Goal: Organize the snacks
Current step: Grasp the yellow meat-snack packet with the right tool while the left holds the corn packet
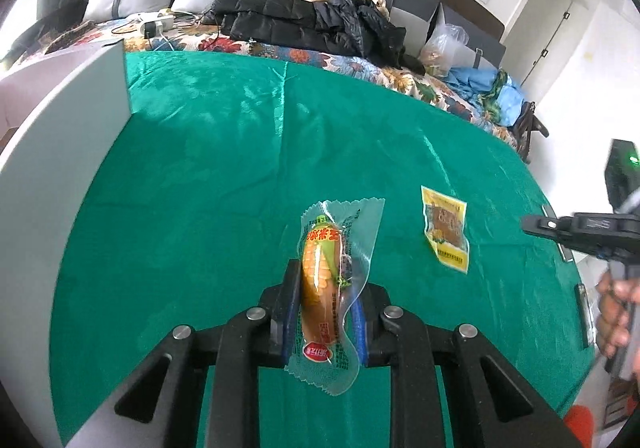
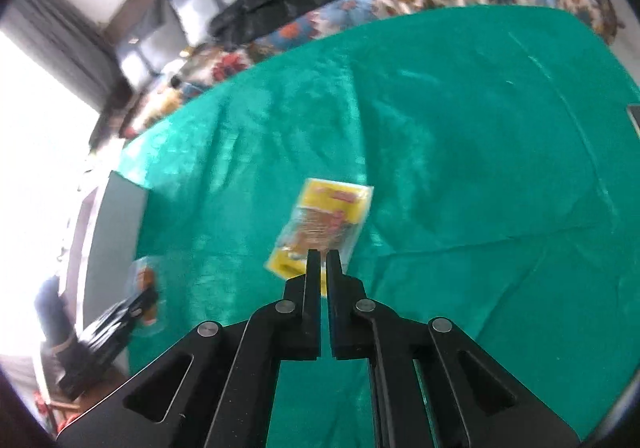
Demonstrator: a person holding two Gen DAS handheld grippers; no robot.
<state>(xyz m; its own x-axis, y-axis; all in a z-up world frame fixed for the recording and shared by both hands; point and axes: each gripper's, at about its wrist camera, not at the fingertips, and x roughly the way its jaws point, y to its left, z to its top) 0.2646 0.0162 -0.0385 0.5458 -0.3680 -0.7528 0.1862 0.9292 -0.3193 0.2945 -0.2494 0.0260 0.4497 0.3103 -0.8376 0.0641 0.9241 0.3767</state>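
Left hand-held gripper (image 1: 326, 288) tilts down over the green table (image 1: 200, 176), clamping the corn sausage packet (image 1: 324, 280); right hand-held gripper (image 2: 323, 260) pinches the yellow snack packet (image 2: 320, 224).

blurred: yellow snack packet (image 2: 320, 226) (print unreadable) | cut off: person's hand (image 1: 618, 318) at edge

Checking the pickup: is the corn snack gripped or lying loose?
Gripped. The left gripper is shut on the corn snack, squeezing both its sides.
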